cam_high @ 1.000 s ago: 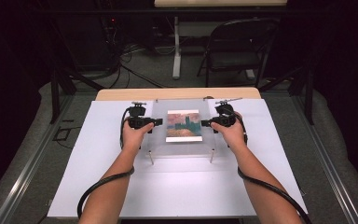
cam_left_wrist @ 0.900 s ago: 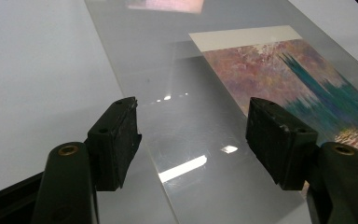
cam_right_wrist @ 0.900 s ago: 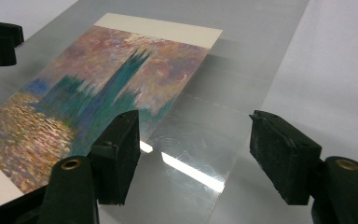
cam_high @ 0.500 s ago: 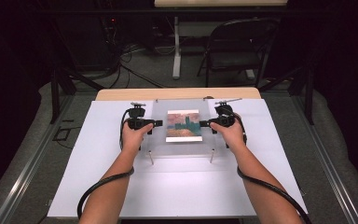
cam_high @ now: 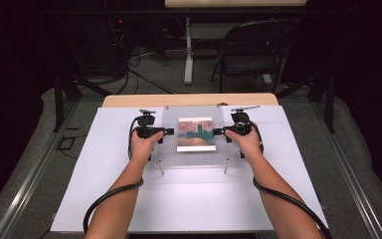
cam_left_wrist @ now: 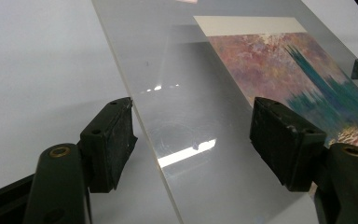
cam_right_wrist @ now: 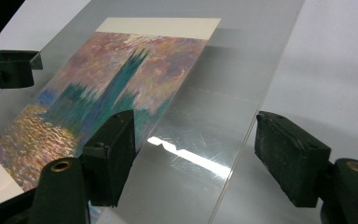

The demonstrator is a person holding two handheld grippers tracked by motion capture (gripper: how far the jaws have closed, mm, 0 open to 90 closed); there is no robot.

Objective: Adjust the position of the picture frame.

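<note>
While the clear plate point(cam_high: 194, 137) stands on its short posts, a claw waits at each side edge.
Between the left claw point(cam_left_wrist: 193, 135) and right claw point(cam_right_wrist: 193, 149) it lies over a painted print point(cam_high: 196, 134); both claws have just been opening, gape wide astride the plate's edges and clamp nothing, above the white bench point(cam_high: 104, 199).

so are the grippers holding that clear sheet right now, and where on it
Nothing is gripped. Each hand-held gripper, left and right, straddles a side edge of the clear acrylic sheet over the painting print; their jaws have just been opening and stand off the sheet.
</note>
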